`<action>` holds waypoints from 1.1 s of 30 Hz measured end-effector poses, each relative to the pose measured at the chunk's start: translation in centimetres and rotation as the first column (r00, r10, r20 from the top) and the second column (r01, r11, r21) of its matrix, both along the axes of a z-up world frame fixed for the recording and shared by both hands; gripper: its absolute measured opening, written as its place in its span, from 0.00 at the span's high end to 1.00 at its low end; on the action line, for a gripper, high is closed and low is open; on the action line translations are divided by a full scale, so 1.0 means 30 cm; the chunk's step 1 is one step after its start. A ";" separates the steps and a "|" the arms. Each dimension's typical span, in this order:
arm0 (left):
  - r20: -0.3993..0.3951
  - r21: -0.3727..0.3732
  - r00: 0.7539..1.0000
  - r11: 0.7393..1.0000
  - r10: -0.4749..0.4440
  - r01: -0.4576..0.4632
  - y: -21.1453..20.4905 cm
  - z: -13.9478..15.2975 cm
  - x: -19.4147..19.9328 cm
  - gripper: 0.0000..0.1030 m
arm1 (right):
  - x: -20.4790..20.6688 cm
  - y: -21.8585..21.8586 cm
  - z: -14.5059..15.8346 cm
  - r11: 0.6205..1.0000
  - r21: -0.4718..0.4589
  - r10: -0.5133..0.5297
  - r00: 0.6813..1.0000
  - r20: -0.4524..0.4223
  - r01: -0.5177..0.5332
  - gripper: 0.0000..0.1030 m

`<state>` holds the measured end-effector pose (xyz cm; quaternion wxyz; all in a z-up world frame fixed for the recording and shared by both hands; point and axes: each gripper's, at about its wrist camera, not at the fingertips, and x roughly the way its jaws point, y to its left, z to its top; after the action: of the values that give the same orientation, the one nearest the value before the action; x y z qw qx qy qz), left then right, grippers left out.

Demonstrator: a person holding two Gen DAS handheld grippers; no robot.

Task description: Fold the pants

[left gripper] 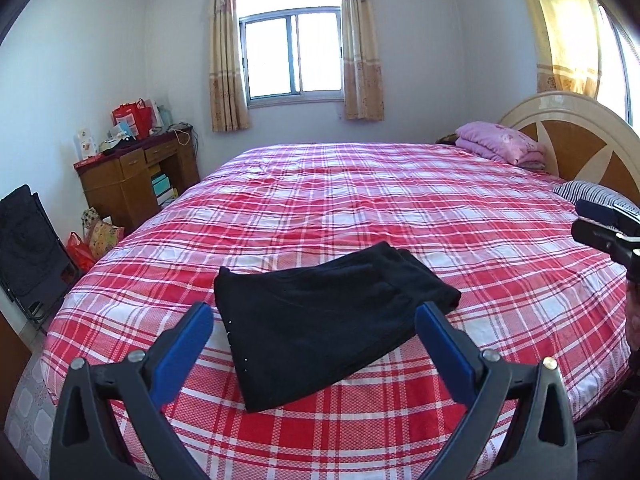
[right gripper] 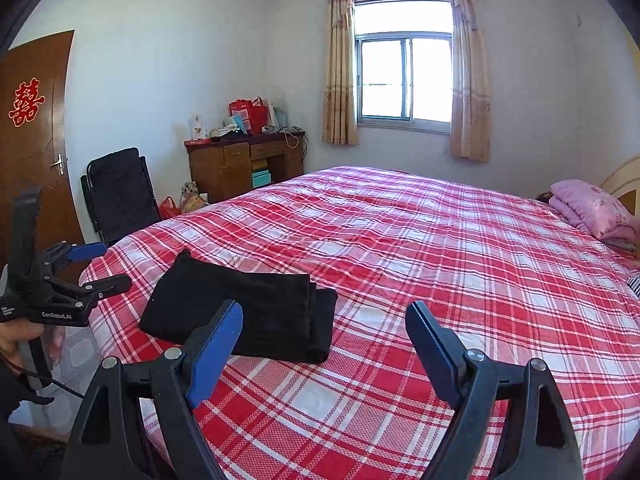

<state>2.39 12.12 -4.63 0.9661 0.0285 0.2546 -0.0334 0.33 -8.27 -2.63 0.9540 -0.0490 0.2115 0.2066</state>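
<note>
**Operator:** What is the state of both tools at this point?

**Guide:** Your left gripper (left gripper: 314, 322) has its jaws spread wide, with nothing between the blue pads (left gripper: 182, 350). Your right gripper (right gripper: 324, 330) is spread the same way and also carries nothing. In each wrist view the bedspread shows through the gap, so neither tool is pinching cloth.

**Operator:** Where are the pants?

**Guide:** The black pants (left gripper: 320, 316) lie on the red plaid bedspread (left gripper: 400, 216), near the bed's front edge. They form a compact layered rectangle. In the right wrist view the stacked fold edges face your right gripper. No tool touches the fabric.

**Operator:** Why are both tools held off the bed like this?

**Guide:** Judging from the pictures, the fold appears complete or nearly so. Holding both grippers clear and angled down at the bundle lets you check it without disturbing the layers. Spread jaws also prevent snagging an edge.

**Operator:** Is any correction needed?

**Guide:** The lower layer projects slightly past the upper one at the fold end. If you want a squarer stack, pinch that edge alone. Otherwise leave the bundle where it lies; it sits well apart from the pink bedding (left gripper: 500, 146) at the headboard (left gripper: 572, 132).
</note>
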 end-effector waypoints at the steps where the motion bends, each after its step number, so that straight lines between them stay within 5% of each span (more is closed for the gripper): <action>1: 0.001 0.000 1.000 1.000 0.001 -0.001 0.001 0.001 -0.001 0.00 | 0.000 -0.004 0.002 1.000 0.001 -0.002 1.000 -0.001 0.002 0.18; 33: 0.026 0.015 0.999 1.000 0.019 -0.019 -0.010 0.019 -0.018 0.00 | -0.006 -0.034 0.016 0.999 0.017 -0.027 1.000 0.008 0.027 0.18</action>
<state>1.86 11.81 -4.04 0.9694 0.0338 0.2424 -0.0218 0.16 -9.29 -2.16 0.9580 -0.0388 0.2064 0.1955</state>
